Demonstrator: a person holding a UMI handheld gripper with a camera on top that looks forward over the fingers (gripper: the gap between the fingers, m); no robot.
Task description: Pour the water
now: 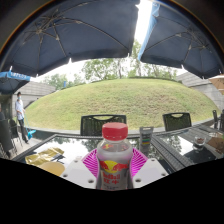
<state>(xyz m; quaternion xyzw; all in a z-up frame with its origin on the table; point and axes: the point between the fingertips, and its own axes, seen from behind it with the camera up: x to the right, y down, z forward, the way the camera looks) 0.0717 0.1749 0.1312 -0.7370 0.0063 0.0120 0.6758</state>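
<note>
Umbrellas: two dark canopies overhead, sky showing between them.
Lawn: grassy mound beyond the table, trees behind.
Table: glass top; dark chairs at its far side.
Person: standing well off to one side of the lawn.
Bottle: clear plastic, red cap, upright between the fingers.
Gripper: pink pads close against both sides of the bottle; firm contact cannot be told.

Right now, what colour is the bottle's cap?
Red. The cap tops the bottle standing between the gripper fingers, seen in the gripper view.
</note>
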